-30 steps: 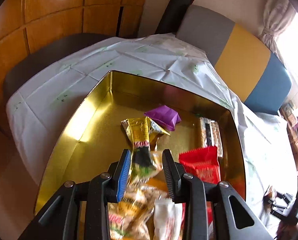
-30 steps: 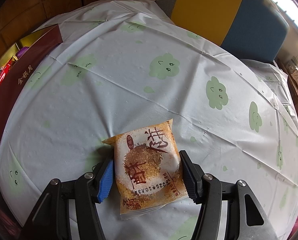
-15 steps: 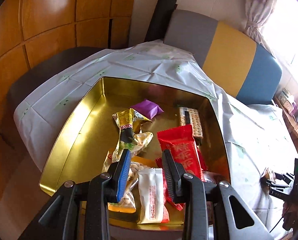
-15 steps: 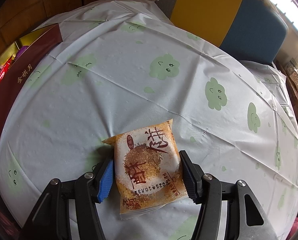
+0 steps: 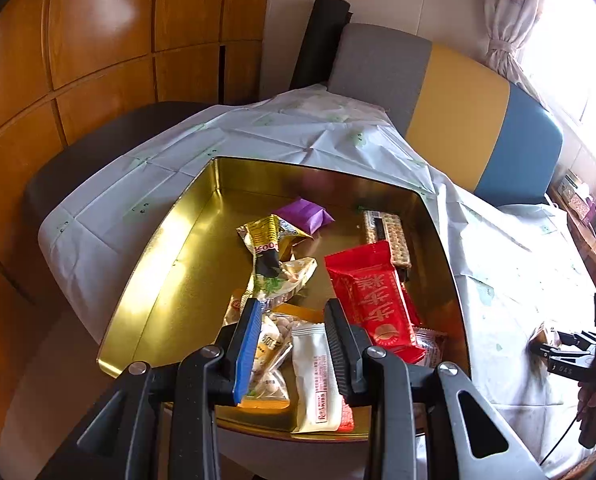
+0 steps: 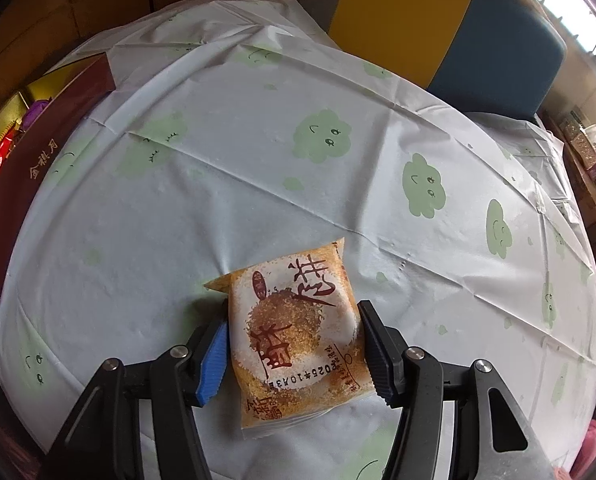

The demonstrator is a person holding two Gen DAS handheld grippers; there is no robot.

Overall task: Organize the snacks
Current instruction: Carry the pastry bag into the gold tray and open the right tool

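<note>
Tin (image 5: 170,264) of snacks on table (image 6: 258,152), left fingers (image 5: 289,344) parted, empty, above it, right fingers (image 6: 294,354) gripping orange packet (image 6: 294,332).

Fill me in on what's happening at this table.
A person with a gripper in each hand is sorting snacks into a gold tin. The left gripper hangs empty, jaws apart, above the tin's near end, over the wrapped snacks already inside. The right gripper straddles an orange pastry packet lying on the cloud-print tablecloth, a pad at each side; whether they press it is unclear. That packet is not yet in the tin.
</note>
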